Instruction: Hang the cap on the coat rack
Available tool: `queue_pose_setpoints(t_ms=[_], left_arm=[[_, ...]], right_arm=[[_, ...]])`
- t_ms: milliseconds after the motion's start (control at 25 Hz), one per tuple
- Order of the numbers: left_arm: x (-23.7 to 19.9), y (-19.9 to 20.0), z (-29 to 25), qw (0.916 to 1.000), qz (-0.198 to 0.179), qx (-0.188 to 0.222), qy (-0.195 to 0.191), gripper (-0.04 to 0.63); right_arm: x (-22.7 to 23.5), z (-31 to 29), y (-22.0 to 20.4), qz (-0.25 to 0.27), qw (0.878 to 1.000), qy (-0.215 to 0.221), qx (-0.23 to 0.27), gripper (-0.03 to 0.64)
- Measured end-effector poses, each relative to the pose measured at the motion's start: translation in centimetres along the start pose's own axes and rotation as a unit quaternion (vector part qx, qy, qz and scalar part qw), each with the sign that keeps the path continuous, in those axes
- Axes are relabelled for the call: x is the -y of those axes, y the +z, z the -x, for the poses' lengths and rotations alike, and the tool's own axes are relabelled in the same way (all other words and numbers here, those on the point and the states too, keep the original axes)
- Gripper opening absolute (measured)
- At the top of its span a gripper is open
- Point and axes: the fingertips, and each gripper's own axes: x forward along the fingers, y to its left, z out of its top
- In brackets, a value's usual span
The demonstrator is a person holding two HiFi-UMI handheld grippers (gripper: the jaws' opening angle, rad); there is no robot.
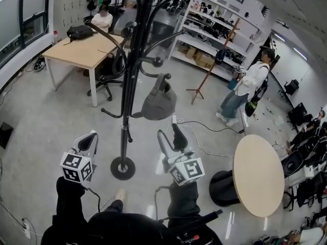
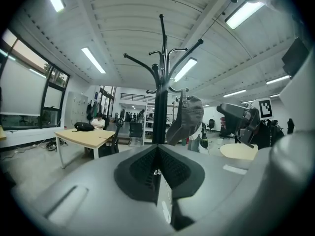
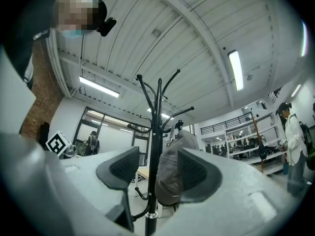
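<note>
Grey fabric cap (image 1: 158,103) is hung on a hook of the black metal coat rack (image 1: 127,93), so the task is judged done; near that rack the right gripper (image 1: 170,135) is released, the left gripper (image 1: 90,141) clenched empty.

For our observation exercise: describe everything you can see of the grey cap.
The grey cap looks like soft fabric, plain and slightly slumped. It hangs on the black coat rack, caught at its top on one of the curved side arms, its crown drooping beside the pole well above the floor. Only that arm touches it; nothing grips it.
</note>
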Motion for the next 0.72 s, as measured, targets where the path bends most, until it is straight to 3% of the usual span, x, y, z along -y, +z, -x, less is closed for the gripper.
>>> queue_pose_setpoints(t_ms=[400,720], left_arm=[[2.9,-0.1,2.8,0.9999,-0.005,0.004,-0.01,0.002],[6.0,0.7,5.1,0.9996,-0.014,0.02,-0.017,0.002]], right_arm=[[-1.1,4.2,0.8,0.003,1.0,-0.012,-0.009,0.235],[-1.5,8.3,1.0,0.006,0.999,-0.027,-0.02,0.136]])
